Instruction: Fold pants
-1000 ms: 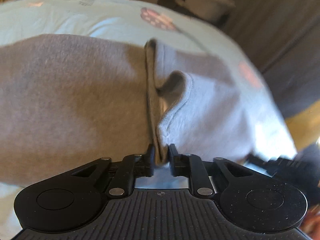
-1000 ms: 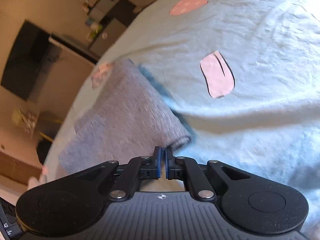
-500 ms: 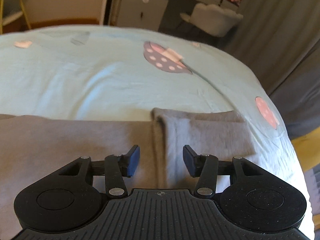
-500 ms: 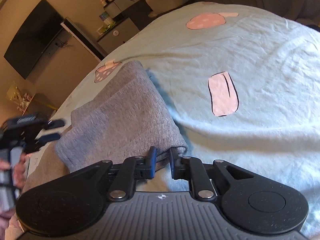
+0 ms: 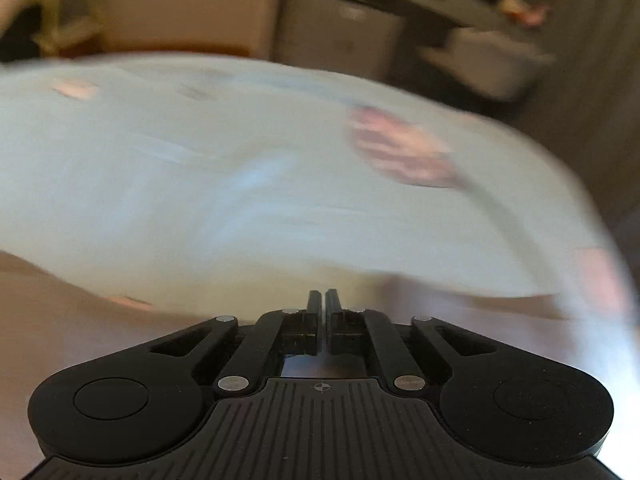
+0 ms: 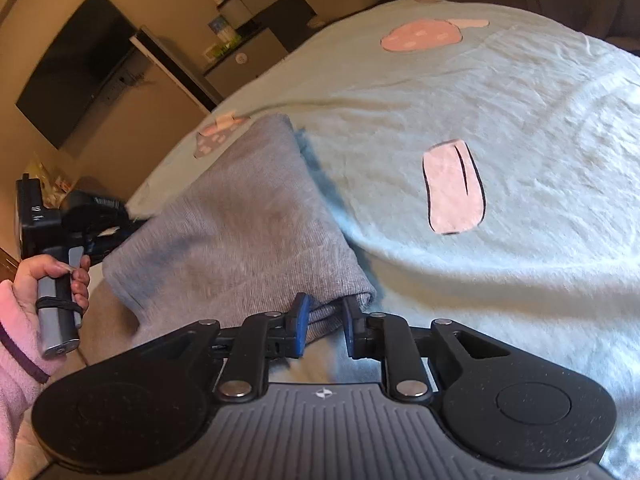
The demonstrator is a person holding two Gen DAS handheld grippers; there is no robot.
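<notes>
Folded grey knit pants [image 6: 248,232] lie on a pale blue patterned bedsheet [image 6: 520,112].

The right gripper [image 6: 323,322] has its fingers apart around the fold's near corner; the left gripper [image 5: 324,300], in a blurred view, has fingers together, empty.

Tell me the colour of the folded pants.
Heather grey pants, clearest in the right wrist view.

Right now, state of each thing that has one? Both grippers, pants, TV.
left gripper: shut, nothing visibly between the fingers; view is motion-blurred.
right gripper: open, fingers apart on either side of the folded edge, not clamping it.
grey pants: folded over, lying on the bed.
light blue bedsheet: spread out, wrinkled.
TV: screen dark.
</notes>
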